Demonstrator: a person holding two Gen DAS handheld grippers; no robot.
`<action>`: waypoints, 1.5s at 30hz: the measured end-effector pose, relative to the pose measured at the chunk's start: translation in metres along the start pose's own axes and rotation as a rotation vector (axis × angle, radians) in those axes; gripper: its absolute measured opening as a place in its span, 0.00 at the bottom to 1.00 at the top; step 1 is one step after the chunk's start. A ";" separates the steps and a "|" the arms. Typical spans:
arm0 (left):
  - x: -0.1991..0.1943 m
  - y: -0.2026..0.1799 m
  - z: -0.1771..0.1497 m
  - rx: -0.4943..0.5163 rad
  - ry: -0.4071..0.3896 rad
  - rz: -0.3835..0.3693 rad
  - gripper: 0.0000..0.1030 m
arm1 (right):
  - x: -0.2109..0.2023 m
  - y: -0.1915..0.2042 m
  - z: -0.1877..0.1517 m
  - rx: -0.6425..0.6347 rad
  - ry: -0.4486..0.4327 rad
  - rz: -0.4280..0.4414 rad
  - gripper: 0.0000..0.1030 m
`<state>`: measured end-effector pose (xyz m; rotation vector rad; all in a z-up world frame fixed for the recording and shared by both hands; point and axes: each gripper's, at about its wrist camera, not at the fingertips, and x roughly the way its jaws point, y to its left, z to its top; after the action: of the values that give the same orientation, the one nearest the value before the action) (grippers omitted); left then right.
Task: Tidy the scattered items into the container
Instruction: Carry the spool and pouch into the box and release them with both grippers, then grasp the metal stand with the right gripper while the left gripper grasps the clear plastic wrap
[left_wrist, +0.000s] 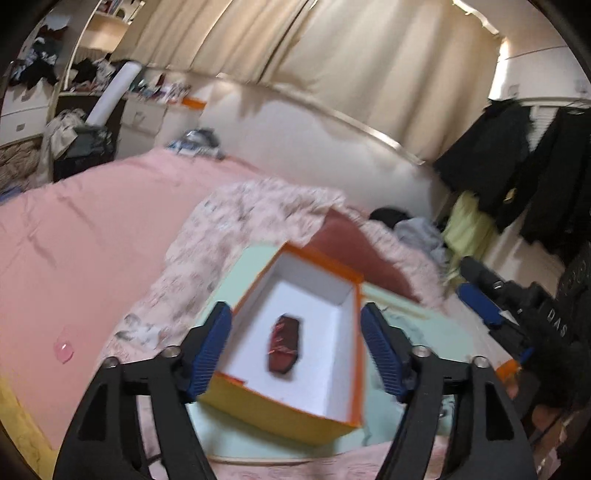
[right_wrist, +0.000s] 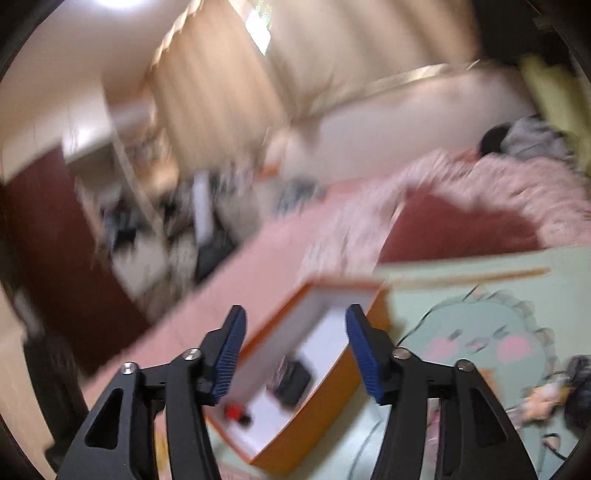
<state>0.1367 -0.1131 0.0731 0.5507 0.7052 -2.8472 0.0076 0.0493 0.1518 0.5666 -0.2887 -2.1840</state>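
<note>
**Two items in the box, both grippers empty**

In the left wrist view, the left gripper stood with its blue-padded jaws spread wide and nothing between the pads; it was released. Beyond it lay the open orange cardboard box with a white lining, resting on a pale green mat spread over the pink bed cover. The box sat toward the mat's far left part, one corner turned to the camera. On the box floor, near its middle, lay a dark reddish-brown oblong packet, blurred, so its exact kind could not be told. Near the left edge of the bed cover lay a small clear pink piece, well apart from the box. The other gripper showed at the right edge of the mat.

In the right wrist view, heavily blurred, the right gripper was likewise released, jaws apart and empty, hovering over the box's near end. Inside lay the dark packet and, closer to the near wall, a small red and black object. At the mat's right edge a loose cluster of small things lay outside the box.

By these views the task looked partly done: two items were in the container, while the cluster on the mat, and possibly the pink piece, seemed left to collect.
</note>
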 end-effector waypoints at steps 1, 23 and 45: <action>-0.003 -0.006 0.000 0.009 -0.004 -0.017 0.79 | -0.018 -0.006 0.006 -0.016 -0.044 -0.032 0.59; 0.070 -0.113 -0.089 0.337 0.484 -0.082 0.79 | -0.038 -0.084 -0.087 -0.166 0.427 -0.249 0.44; 0.130 -0.139 -0.045 0.337 0.475 0.005 0.69 | -0.047 -0.114 -0.084 -0.027 0.352 -0.207 0.34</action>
<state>-0.0019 0.0222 0.0442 1.3023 0.2706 -2.8637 -0.0036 0.1560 0.0478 0.9866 -0.0122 -2.2285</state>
